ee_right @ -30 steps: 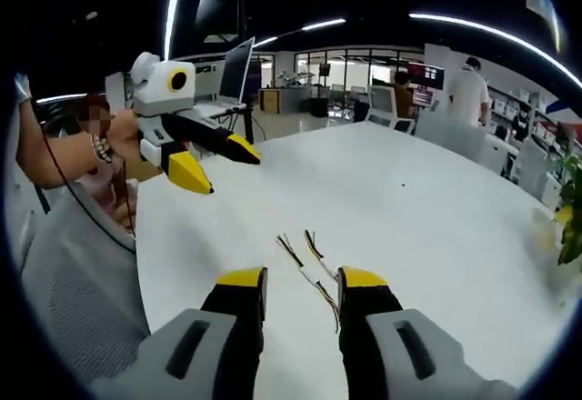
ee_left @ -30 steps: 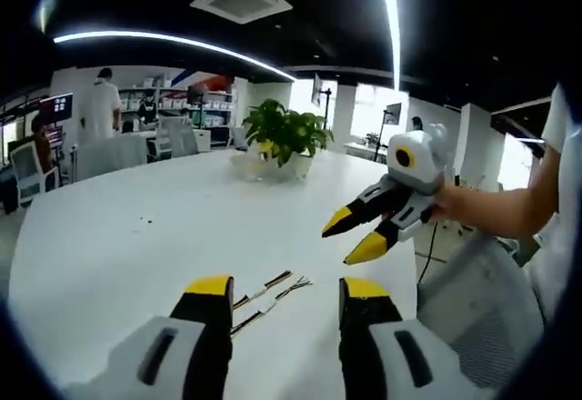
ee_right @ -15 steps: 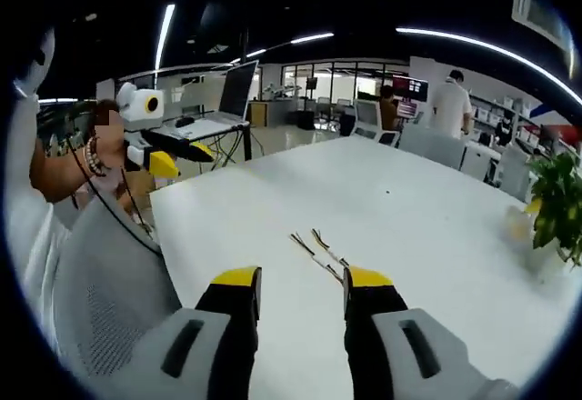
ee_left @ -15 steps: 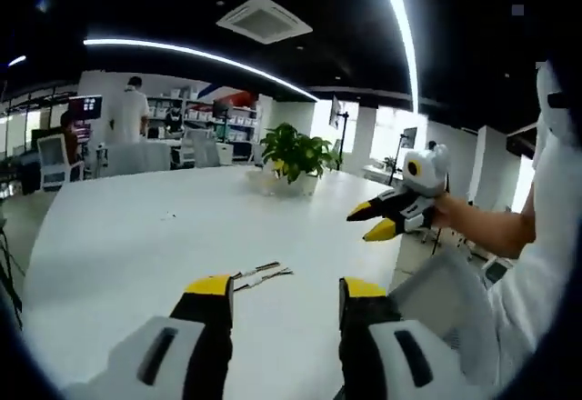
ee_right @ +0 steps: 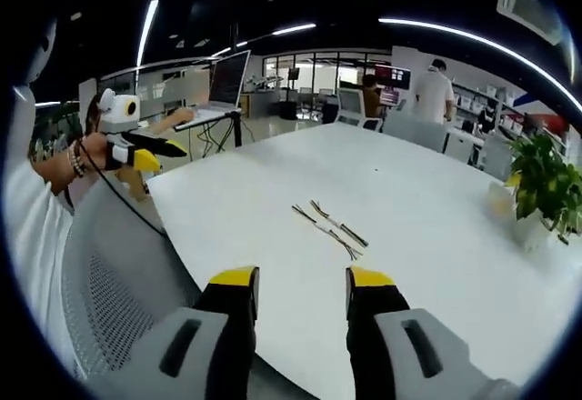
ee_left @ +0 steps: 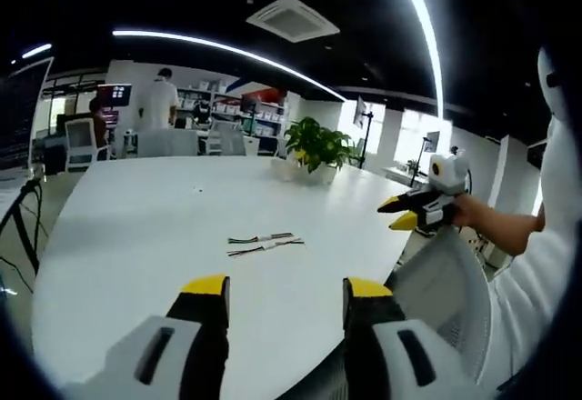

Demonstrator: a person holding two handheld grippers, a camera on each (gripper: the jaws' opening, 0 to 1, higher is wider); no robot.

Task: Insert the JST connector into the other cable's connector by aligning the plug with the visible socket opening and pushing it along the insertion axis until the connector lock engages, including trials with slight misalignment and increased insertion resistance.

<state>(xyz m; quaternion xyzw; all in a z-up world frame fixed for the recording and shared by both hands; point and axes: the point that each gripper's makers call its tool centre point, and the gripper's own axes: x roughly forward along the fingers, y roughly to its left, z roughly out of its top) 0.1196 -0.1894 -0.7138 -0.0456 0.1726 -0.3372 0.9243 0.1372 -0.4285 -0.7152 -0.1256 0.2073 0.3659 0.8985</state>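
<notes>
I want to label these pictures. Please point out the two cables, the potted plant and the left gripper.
cables (ee_left: 264,243): left gripper view, middle of the pair.
potted plant (ee_right: 539,182): right gripper view, its leaves.
left gripper (ee_right: 162,151): right gripper view, between its yellow fingertips.

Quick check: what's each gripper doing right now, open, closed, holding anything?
Left gripper: open, holding nothing.
Right gripper: open, holding nothing.
</notes>
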